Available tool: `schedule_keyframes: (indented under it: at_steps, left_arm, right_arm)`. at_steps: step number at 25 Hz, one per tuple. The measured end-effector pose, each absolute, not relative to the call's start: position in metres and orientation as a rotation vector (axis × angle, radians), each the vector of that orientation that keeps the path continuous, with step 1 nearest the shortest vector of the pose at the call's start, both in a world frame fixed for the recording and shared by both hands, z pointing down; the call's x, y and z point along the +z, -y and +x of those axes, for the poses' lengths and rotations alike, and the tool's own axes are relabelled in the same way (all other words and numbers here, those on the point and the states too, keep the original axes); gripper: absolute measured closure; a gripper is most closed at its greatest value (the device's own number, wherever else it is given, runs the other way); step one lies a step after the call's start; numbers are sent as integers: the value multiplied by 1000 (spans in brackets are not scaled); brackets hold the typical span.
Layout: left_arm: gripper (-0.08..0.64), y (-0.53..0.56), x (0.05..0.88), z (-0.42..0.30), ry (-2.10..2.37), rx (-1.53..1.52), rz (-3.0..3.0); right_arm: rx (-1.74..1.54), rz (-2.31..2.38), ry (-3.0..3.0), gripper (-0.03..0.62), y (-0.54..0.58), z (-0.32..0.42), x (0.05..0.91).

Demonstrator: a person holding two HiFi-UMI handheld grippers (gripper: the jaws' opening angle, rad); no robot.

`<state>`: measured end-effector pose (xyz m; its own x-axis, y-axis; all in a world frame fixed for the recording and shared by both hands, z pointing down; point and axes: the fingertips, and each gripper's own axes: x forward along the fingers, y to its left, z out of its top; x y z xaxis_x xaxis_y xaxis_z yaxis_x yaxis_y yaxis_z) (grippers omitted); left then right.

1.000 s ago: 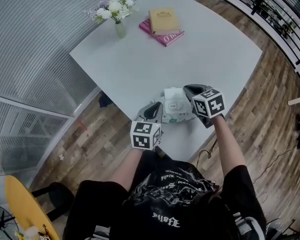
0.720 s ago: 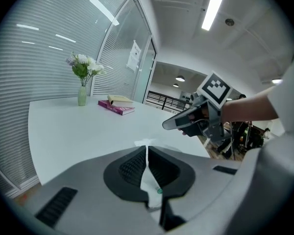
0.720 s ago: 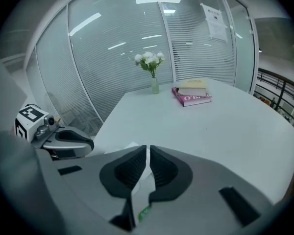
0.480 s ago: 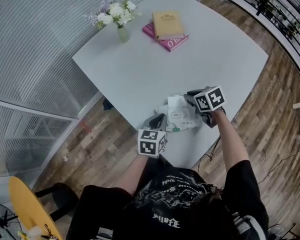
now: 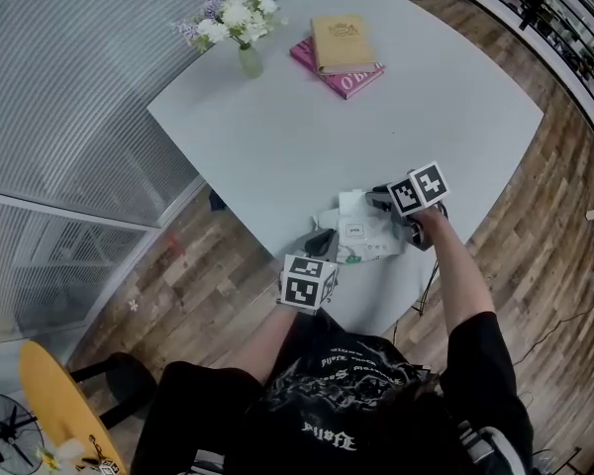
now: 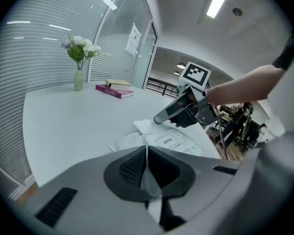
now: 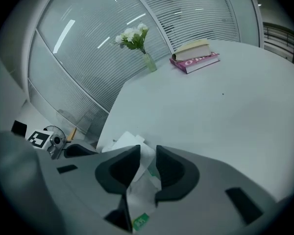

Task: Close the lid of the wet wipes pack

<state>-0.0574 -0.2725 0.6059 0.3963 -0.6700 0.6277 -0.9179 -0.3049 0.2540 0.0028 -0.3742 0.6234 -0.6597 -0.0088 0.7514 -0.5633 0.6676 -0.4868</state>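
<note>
Left hand-held gripper (image 6: 146, 151) clamped shut, right hand-held gripper (image 7: 147, 153) jaws just opening, pack (image 5: 364, 237) between, both tilted down

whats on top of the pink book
A tan book lies flat on the pink book. It hides most of the pink cover; only strips along two edges show.

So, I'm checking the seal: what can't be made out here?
Lid seal: too small in head view; shallow angle in left gripper view.
Near end of the wet wipes pack: left gripper view, behind the left tongs.
Titles of the books: too small in every view.
</note>
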Motion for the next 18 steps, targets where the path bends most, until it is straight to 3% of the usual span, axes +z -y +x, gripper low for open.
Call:
schedule_keyframes:
  at_steps: [18]
  left_arm:
    - [546, 274, 616, -60, 1314, 527, 2071]
  right_arm:
    - [978, 526, 2300, 551, 376, 3, 590]
